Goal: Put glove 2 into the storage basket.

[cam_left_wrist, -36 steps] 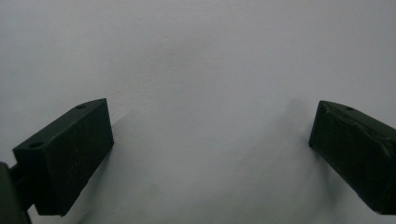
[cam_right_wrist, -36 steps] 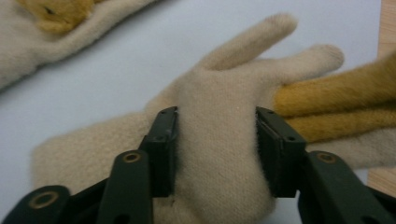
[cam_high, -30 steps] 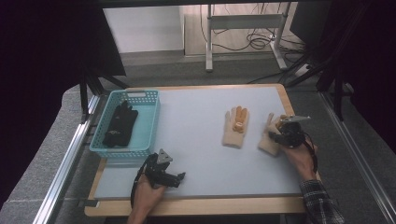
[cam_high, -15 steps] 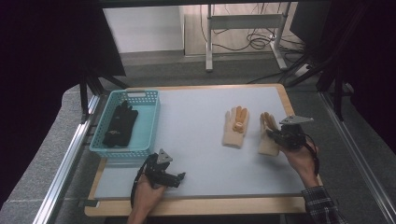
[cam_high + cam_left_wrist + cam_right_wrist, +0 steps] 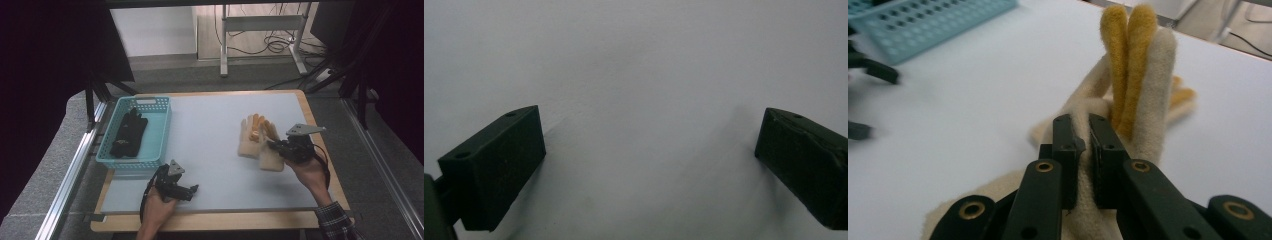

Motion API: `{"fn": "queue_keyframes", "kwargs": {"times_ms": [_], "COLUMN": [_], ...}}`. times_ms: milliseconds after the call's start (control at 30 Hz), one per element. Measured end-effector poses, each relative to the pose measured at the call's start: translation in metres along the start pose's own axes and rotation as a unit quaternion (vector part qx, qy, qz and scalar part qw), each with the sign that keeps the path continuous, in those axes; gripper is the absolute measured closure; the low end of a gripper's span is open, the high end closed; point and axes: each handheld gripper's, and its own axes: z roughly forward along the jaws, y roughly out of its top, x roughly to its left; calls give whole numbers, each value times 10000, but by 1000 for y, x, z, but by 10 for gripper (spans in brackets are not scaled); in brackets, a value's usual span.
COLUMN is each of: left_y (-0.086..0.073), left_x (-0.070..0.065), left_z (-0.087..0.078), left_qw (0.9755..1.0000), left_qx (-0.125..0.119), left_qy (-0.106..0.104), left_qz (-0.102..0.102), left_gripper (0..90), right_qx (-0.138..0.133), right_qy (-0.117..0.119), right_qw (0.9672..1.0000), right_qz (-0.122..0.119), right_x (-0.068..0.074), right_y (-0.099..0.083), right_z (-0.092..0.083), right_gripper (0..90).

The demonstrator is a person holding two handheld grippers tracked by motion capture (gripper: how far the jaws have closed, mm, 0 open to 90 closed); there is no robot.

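The right tool [image 5: 274,145] sits at about four o'clock on the pale surface [image 5: 210,130], its jaws pinched nearly together on a fold of a cream glove [image 5: 1148,100] with yellow fingertips; they have just been closing, and in the right gripper view the fabric is squeezed in the narrow slot between them, the glove's fingers standing up beyond the jaw tips and its cuff trailing down toward the surface. In the high view this held glove [image 5: 270,150] lies just beside, and partly touching, a second cream glove [image 5: 248,136] that rests flat toward three o'clock of the surface's middle. The left tool [image 5: 192,190] rests low at about seven o'clock, held in the person's left hand [image 5: 157,207], its jaws spread wide with nothing but bare surface between them in the left gripper view. A turquoise basket [image 5: 155,131] stands at about nine o'clock, well apart from the cream gloves, with a black glove [image 5: 129,134] lying inside it.
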Motion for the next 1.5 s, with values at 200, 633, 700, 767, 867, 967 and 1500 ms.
{"fn": "queue_keyframes", "kwargs": {"times_ms": [200,633,700,767,867,967,1500], "left_y": [0,0,0,0,0,0,0], "left_x": [0,0,0,0,0,0,0], "left_z": [0,0,0,0,0,0,-1], "left_qw": [10000,10000,10000,10000,10000,10000,10000], "left_qx": [-6,-13,-17,-17,-5,14,28], "left_qy": [-3,0,-1,-2,-2,-1,-4], "left_qz": [-8,-17,-18,-19,-4,15,29], "left_gripper": [0,1,1,1,1,1,2], "right_qx": [-43,333,458,499,416,378,388], "right_qy": [590,1209,1157,1124,1047,928,-57], "right_qw": [9980,9913,9915,9918,9933,9948,9990], "right_qz": [-211,-412,-374,-354,-241,-183,196], "right_x": [38,104,107,108,100,89,16], "right_y": [14,-5,-14,-19,-19,-19,-22], "right_z": [18,78,85,88,84,78,72], "right_gripper": [820,777,641,549,488,497,483]}}
